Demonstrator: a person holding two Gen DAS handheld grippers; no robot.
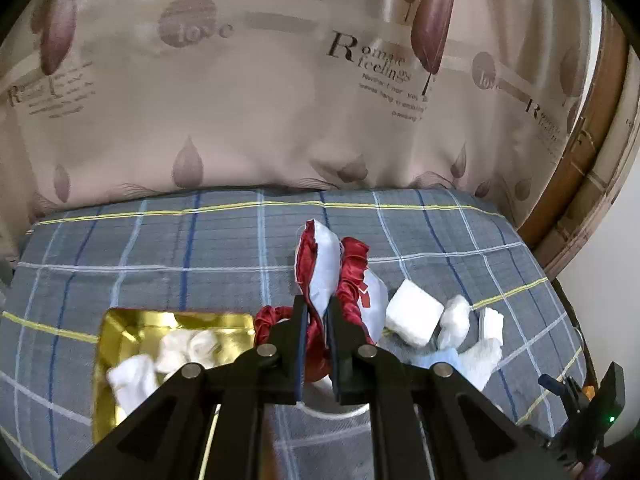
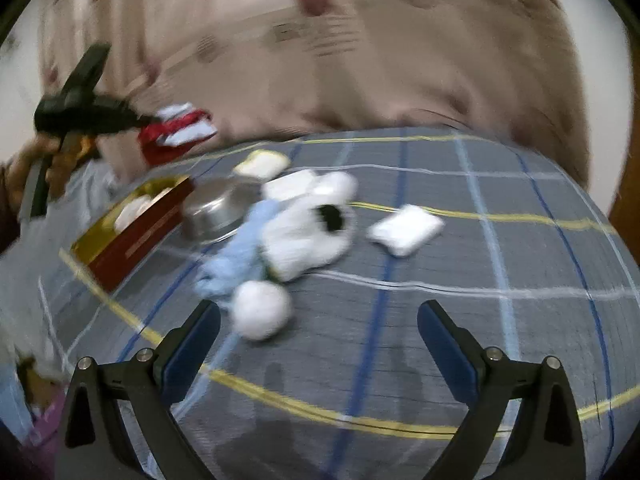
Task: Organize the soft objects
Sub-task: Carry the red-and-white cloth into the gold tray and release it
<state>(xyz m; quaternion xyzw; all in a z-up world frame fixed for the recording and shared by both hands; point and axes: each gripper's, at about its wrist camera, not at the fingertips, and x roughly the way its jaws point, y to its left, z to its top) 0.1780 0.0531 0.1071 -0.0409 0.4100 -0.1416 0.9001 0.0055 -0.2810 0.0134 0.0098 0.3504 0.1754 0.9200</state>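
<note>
My left gripper [image 1: 318, 308] is shut on a red and pale blue satin cloth item [image 1: 324, 268] and holds it up above the bed; it also shows in the right wrist view [image 2: 176, 134], hanging from the left gripper [image 2: 148, 122]. My right gripper [image 2: 318, 320] is open and empty, low over the bed. A white ball of cloth [image 2: 260, 314] lies just past its left finger. Further off lie a white fluffy item [image 2: 304, 244], a light blue cloth [image 2: 236, 256] and white pads [image 2: 404, 230]. A gold-lined red box [image 1: 132, 328] [image 2: 132, 232] holds white soft items.
A metal bowl [image 2: 216, 212] stands beside the box; its rim shows under my left gripper [image 1: 332, 410]. The bed has a grey plaid sheet [image 1: 160, 248]. A beige printed curtain [image 1: 260, 100] hangs behind it. White pads [image 1: 414, 318] and socks [image 1: 482, 356] lie to the right.
</note>
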